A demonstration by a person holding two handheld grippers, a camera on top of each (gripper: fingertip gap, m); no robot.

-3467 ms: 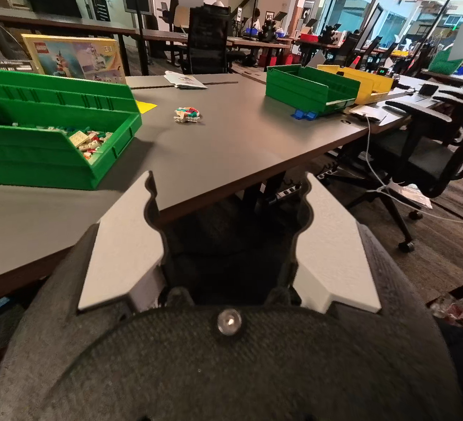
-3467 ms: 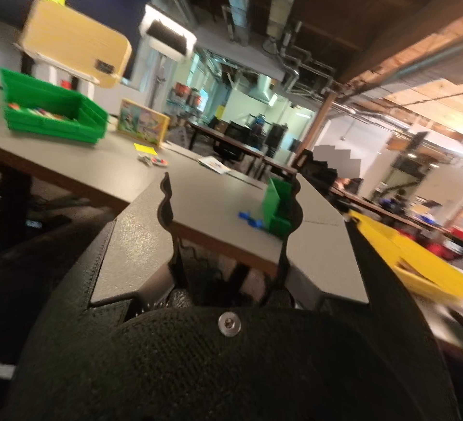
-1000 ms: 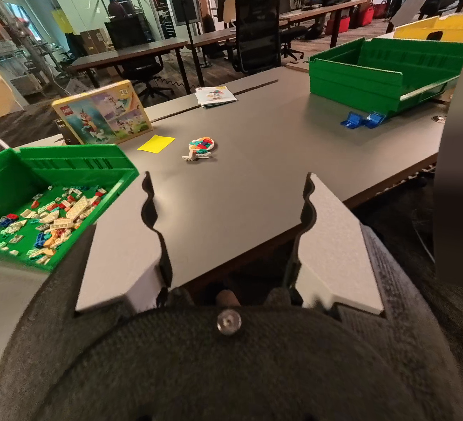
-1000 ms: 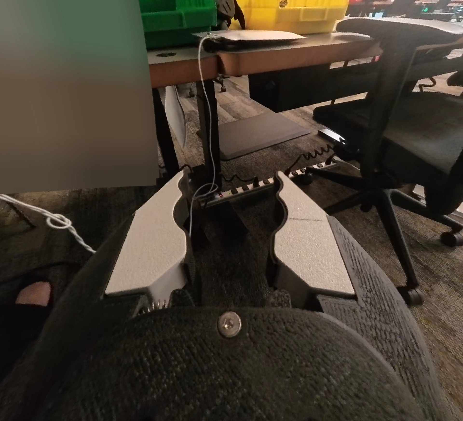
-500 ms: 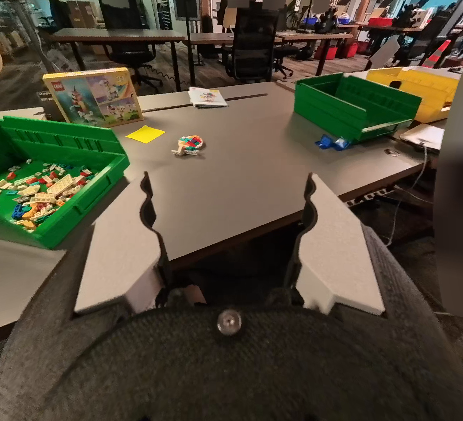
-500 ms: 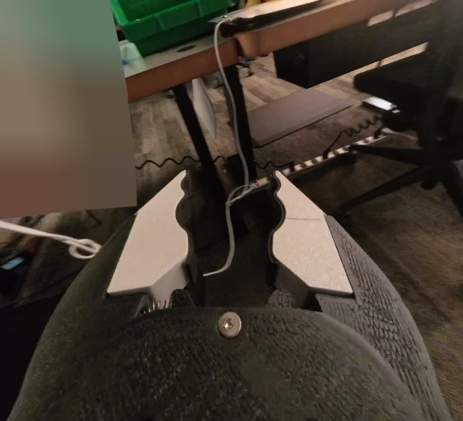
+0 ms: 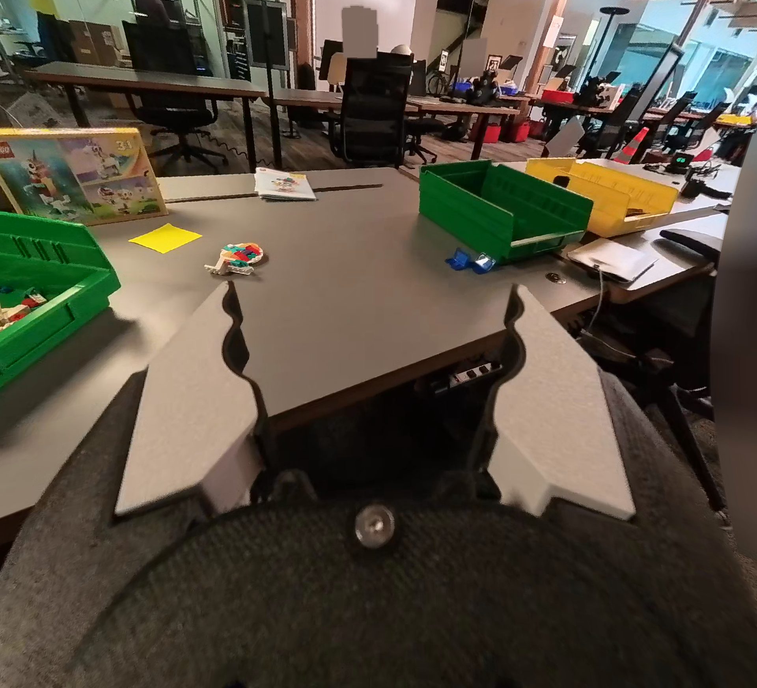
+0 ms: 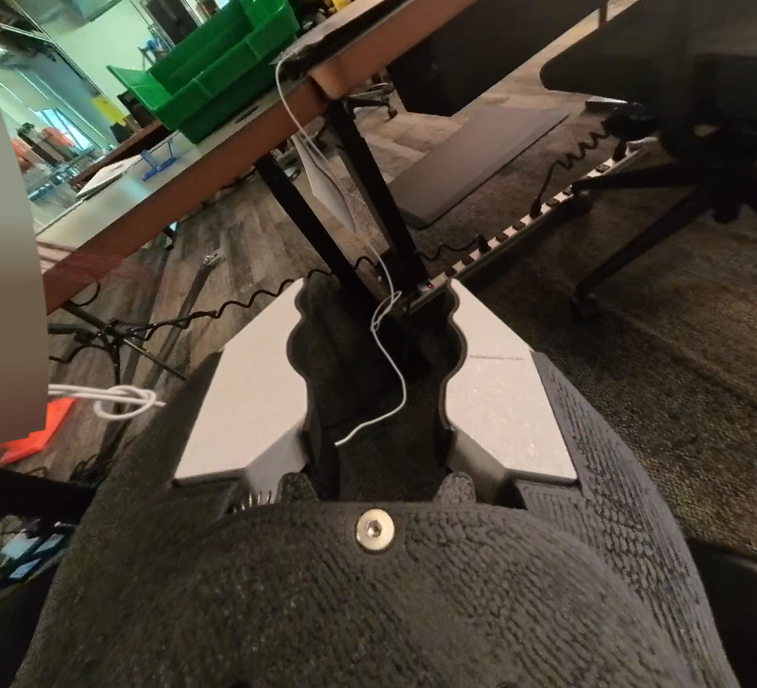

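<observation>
While both jaws gape empty, left gripper (image 7: pixel 370 291) over smooth grey desk (image 7: pixel 368 299), right gripper (image 8: pixel 375 291) now tilted, thin white cable (image 8: pixel 389 361) between.

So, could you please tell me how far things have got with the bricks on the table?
Done: a small brick model lies on the table. In hand: nothing; the left gripper hangs open over the near table edge, the right gripper open, lower down, facing a white cable. Remaining: loose bricks sit in the near green bin; the far green bin looks empty.
</observation>
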